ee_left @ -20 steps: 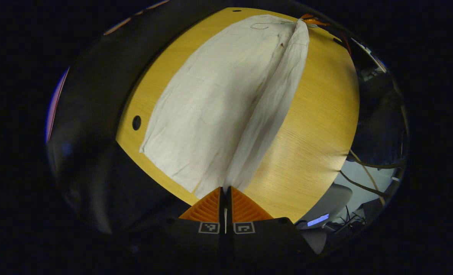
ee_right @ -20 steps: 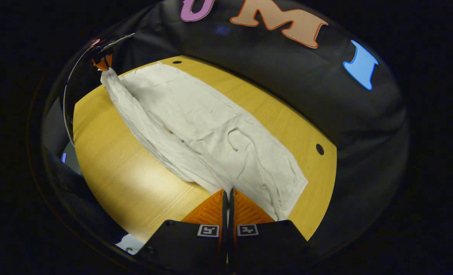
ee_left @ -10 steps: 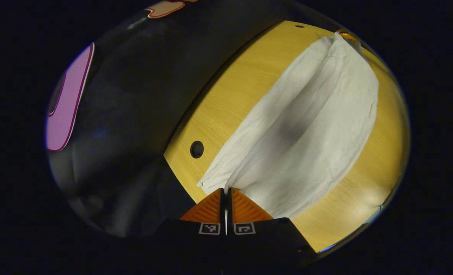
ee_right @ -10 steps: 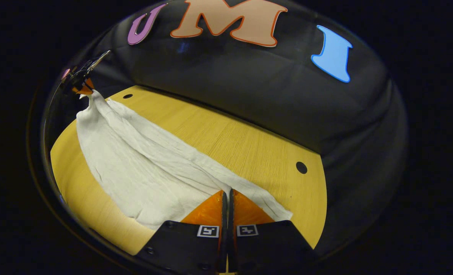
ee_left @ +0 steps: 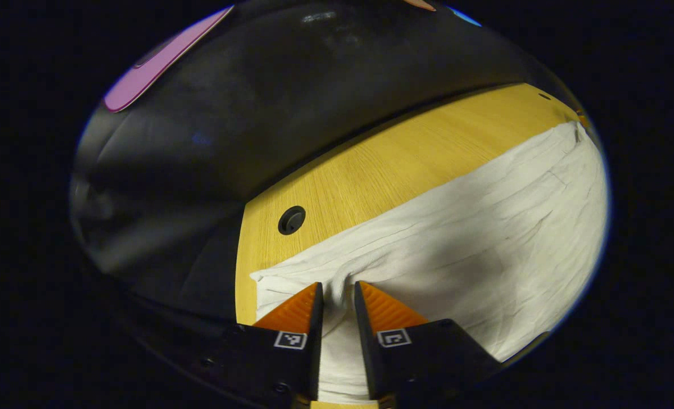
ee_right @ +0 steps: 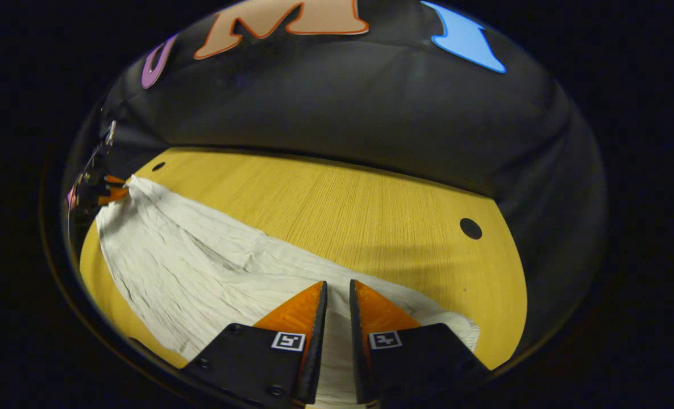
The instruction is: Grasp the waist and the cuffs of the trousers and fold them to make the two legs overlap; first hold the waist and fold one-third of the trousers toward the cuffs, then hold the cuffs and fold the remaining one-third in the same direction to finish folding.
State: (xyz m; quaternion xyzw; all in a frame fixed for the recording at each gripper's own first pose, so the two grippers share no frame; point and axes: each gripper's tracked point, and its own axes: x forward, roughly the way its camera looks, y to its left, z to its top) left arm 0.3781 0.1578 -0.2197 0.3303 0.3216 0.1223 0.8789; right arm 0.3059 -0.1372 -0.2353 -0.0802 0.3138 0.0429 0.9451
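In the left gripper view, the trousers (ee_left: 462,227) are being seen lying long and flat across the table (ee_left: 371,170), running away to the far right. The left gripper (ee_left: 336,292) is being held with its fingers parted over the near end, which is cut off below.

In the right gripper view, the trousers (ee_right: 200,272) are being seen stretching away to the left. The right gripper (ee_right: 337,292) is being held apart above the cloth. The far end is too small to make out.

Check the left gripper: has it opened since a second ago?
Yes. The left gripper was pinched on the trousers; now its fingers stand apart, cloth lying flat beside the table hole.
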